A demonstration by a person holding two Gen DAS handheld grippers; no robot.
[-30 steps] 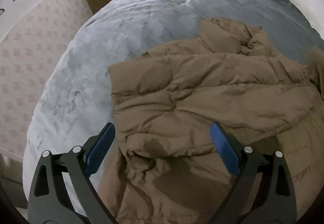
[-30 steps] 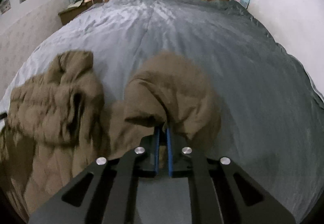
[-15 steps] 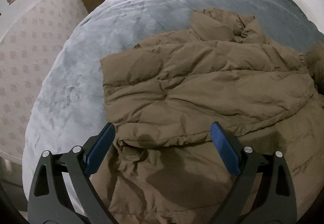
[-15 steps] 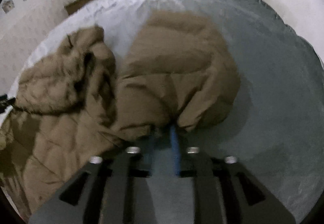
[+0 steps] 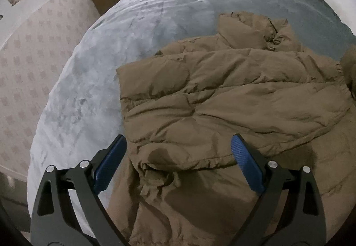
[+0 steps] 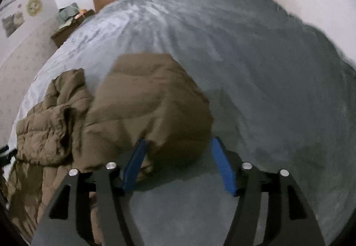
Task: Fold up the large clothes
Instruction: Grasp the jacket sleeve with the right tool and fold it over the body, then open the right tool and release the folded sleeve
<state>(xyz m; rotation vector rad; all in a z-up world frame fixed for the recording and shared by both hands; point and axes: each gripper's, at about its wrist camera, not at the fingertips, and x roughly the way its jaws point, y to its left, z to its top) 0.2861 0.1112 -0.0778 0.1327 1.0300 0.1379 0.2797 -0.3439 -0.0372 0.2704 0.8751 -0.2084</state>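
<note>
With both sets of fingers spread and nothing gripped, the right gripper (image 6: 178, 166), just opened, has released the jacket (image 5: 222, 101); its puffy sleeve (image 6: 151, 108) at frame centre may be sprung unfolded.

A brown quilted puffer jacket (image 5: 222, 99) lies spread on the grey-blue bedspread (image 5: 138, 30), its padded panels creased and puffed. In the left wrist view one side is folded over the body, its gathered hem edge running across the lower layer, and a rumpled collar or hood bunches at the far end. In the right wrist view, which is blurred, a sleeve (image 6: 153, 105) lies out flat on the bedspread beside the crumpled bunch, its cuff end nearest the camera.
</note>
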